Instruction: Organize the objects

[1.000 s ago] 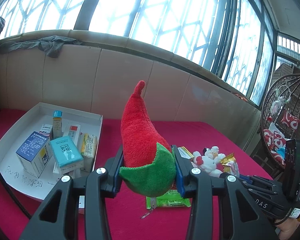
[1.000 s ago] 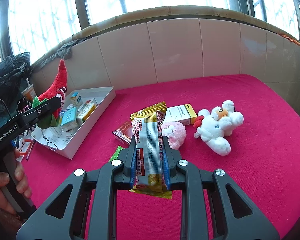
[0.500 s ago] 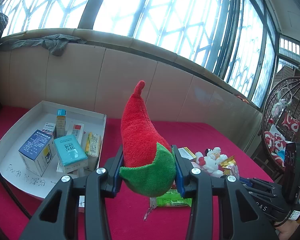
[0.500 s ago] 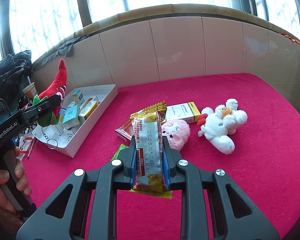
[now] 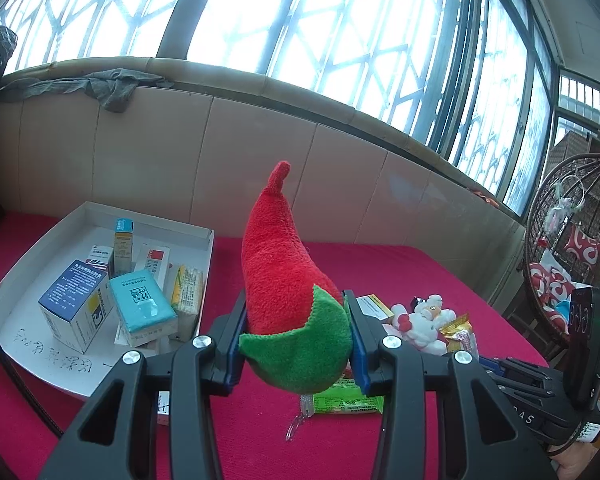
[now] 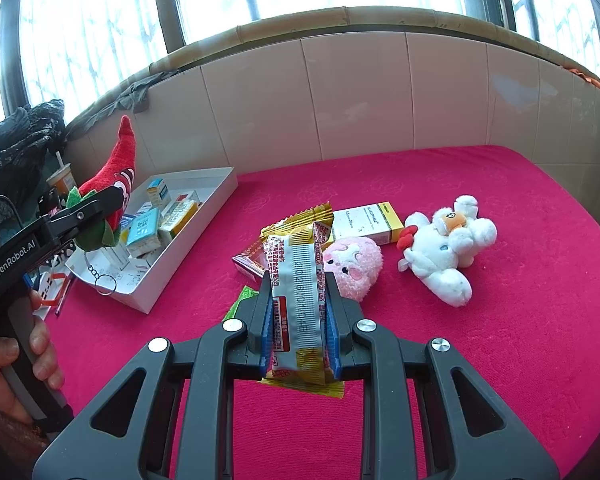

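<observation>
Chili plush (image 5: pixel 288 264) stands upright in left gripper (image 5: pixel 296 346), long axis vertical, red tip up, green calyx down btwn the clamped pads, w/ a keyring (image 6: pixel 106 283) hanging below. It's held above the red surface (image 6: pixel 500 340), just right of the white tray (image 5: pixel 28 320). Snack packet (image 6: pixel 300 304), silver and yellow w/ red print, is pinched lengthwise in right gripper (image 6: pixel 298 320), pointing away from cam. Tray holds several medicine boxes (image 5: pixel 78 304), some upright, some flat. White plush (image 6: pixel 448 248), pink plush (image 6: pixel 354 266) and a yellow-white box (image 6: pixel 370 220) lie on the surface.
</observation>
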Demonstrator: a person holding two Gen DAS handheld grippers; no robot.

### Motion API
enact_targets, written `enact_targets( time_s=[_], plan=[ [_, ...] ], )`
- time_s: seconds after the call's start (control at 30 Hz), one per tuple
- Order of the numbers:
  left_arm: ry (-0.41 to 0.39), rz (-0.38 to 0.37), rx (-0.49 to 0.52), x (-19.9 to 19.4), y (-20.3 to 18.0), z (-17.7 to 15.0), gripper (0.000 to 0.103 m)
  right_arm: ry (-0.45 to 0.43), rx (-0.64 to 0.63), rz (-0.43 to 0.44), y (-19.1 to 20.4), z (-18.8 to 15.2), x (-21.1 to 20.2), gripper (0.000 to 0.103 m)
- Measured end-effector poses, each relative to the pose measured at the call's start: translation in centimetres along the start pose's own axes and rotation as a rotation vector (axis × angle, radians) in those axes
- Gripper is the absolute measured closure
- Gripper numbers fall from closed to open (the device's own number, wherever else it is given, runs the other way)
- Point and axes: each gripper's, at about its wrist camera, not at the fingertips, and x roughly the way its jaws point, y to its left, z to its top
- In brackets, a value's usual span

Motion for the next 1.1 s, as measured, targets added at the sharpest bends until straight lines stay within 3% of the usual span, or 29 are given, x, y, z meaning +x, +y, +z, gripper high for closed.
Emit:
enact_targets(
  time_s=[1.1],
  plan=[
    [-0.023,0.019,-0.052,-0.9,2.6,0.5,0.061,0.019,-0.036,0.004,1.4,0.1,0.5,0.082]
  ],
)
